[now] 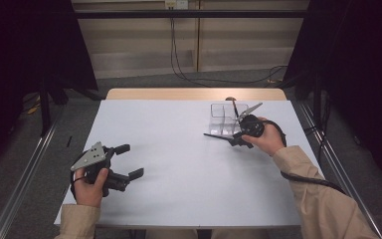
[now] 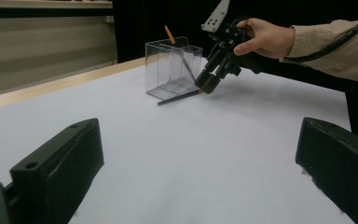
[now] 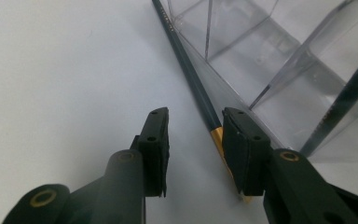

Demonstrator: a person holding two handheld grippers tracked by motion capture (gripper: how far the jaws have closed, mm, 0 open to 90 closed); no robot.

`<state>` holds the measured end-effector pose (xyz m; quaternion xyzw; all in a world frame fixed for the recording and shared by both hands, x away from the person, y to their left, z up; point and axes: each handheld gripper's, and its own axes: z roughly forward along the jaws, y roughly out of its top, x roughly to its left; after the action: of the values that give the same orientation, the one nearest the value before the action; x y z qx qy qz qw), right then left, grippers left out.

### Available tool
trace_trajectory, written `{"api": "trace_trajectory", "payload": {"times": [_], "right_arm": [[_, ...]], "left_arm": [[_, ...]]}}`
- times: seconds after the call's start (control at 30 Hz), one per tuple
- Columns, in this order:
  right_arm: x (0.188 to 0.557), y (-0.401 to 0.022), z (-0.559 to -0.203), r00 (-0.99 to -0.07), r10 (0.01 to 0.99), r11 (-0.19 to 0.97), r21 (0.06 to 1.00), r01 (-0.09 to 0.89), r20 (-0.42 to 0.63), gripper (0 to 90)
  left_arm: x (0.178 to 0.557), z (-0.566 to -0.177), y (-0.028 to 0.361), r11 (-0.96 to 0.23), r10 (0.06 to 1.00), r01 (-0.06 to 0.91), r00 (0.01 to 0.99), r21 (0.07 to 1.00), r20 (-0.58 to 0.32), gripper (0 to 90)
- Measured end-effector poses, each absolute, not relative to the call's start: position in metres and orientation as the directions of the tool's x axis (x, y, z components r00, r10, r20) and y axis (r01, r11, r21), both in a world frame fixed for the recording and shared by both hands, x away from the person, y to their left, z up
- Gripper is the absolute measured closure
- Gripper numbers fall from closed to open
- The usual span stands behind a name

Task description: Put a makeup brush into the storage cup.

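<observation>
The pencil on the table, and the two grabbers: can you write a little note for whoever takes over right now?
Right gripper: lowered over the gold end of the dark pencil lying on the white table; one pad is right beside it, the other stands off, so no grip yet.
Left gripper: open, holding nothing, resting near the table's front left.
Clear organizer: far right of the table, the lying pencil alongside its wall.
Done: another pencil already stands inside the organizer.
Left: probably close on the lying pencil, lift it and put it in a compartment.
</observation>
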<state>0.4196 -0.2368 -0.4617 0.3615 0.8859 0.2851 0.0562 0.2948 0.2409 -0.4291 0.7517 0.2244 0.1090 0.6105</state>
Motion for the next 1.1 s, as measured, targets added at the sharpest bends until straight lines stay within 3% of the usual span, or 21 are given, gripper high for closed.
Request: {"api": "trace_trajectory", "payload": {"times": [0.73, 1.1], "right_arm": [[0.4221, -0.2398, -0.4644, -0.75, 0.658, 0.586, 0.584, 0.561, 0.06, 56.9], [0.4191, -0.2393, -0.4699, -0.757, 0.651, 0.611, 0.552, 0.568, 0.059, 61.4]], "left_arm": [[0.2949, -0.4293, 0.2409, -0.157, 0.464, 0.209, 0.878, 0.965, -0.114, 0.7], [0.2951, -0.4291, 0.24, -0.157, 0.461, 0.207, 0.88, 0.966, -0.113, 0.7]]}}
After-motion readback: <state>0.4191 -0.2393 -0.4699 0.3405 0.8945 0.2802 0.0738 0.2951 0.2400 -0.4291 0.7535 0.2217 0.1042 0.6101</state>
